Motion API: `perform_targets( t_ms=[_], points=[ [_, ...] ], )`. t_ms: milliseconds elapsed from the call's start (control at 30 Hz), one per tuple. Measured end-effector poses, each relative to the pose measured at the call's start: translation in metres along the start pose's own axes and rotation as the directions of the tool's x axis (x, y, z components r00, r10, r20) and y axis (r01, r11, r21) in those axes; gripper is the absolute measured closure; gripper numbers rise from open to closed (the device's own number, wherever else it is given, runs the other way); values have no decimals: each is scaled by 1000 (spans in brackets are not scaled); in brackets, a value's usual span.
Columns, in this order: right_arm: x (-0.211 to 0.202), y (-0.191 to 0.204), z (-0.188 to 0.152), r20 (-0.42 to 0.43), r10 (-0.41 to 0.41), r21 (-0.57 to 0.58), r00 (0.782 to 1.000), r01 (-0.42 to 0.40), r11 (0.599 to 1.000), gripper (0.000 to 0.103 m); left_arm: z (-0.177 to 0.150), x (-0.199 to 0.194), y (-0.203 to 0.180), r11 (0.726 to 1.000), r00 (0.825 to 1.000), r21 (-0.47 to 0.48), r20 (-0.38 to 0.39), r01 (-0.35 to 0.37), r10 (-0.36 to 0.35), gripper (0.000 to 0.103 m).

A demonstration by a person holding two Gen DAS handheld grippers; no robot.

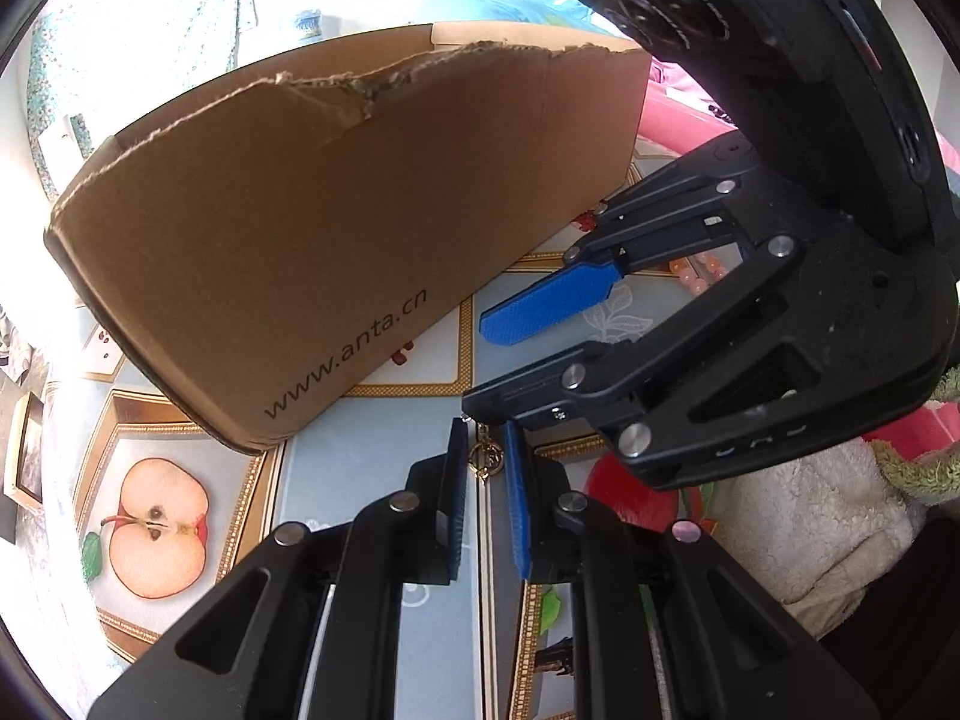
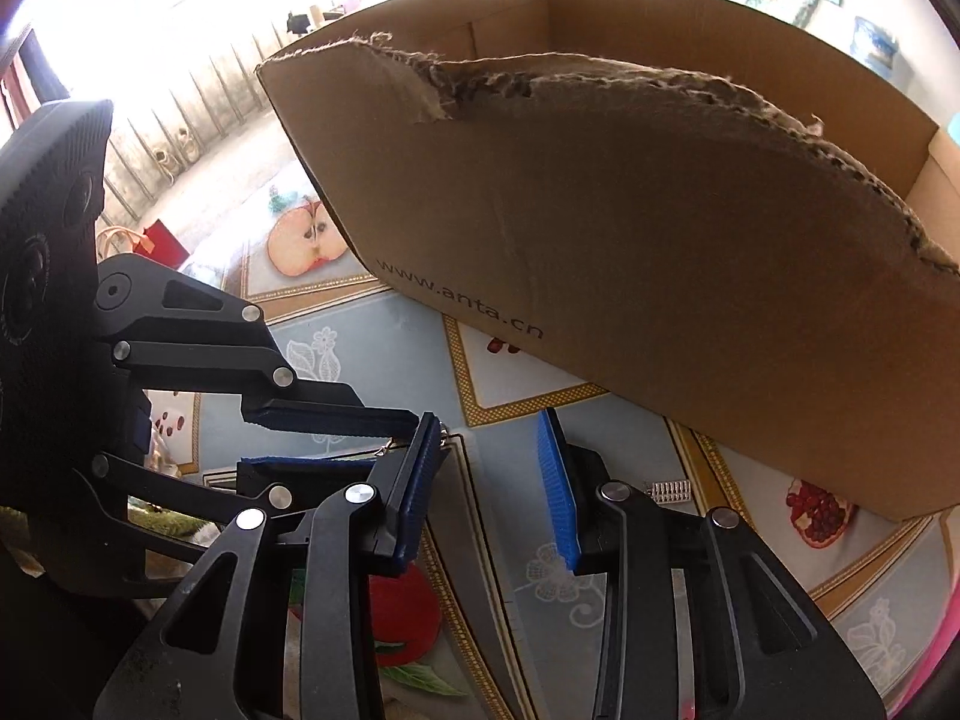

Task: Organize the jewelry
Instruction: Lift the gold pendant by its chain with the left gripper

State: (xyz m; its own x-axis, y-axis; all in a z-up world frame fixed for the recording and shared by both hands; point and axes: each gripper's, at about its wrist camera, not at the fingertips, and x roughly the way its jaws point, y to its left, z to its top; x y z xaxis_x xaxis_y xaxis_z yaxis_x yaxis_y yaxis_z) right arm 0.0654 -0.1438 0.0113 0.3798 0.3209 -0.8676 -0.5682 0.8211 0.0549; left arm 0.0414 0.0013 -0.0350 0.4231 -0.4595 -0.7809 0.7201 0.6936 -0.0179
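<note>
Left hand-held gripper (image 1: 486,456) pinching gold jewelry (image 1: 485,457).

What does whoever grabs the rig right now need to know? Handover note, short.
Left gripper: shut on a small gold piece.
Right gripper: open, empty, close beside the left one.
Cardboard box: on the table in front of both; contents hidden.
Loose on the table: pink beads, small silver piece.
Done: cannot tell. Left, probably: place the gold piece, then collect the beads and silver piece.
</note>
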Motion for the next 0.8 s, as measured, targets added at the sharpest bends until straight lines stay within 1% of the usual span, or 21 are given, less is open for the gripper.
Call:
perform_targets(
  t_ms=[100,233,300,533,800],
  points=[
    [3,10,0,-14,-43,-37,999,42,998,72,-1,-2,-2,1000,1000,17,1,-8,8,91],
    [3,13,-2,-15,-66,-24,998,65,998,72,-2,-4,-5,1000,1000,22,4,-10,9,91],
    [6,19,-1,-16,-81,-7,997,81,997,72,-2,-4,-6,1000,1000,22,4,-10,10,91],
    [7,20,-7,-17,-124,71,992,125,990,72,-2,-1,-5,1000,1000,19,6,1,-1,91],
    [3,15,-18,-22,-158,158,987,159,975,73,1,1,1,1000,1000,18,3,18,-18,91]
  ],
)
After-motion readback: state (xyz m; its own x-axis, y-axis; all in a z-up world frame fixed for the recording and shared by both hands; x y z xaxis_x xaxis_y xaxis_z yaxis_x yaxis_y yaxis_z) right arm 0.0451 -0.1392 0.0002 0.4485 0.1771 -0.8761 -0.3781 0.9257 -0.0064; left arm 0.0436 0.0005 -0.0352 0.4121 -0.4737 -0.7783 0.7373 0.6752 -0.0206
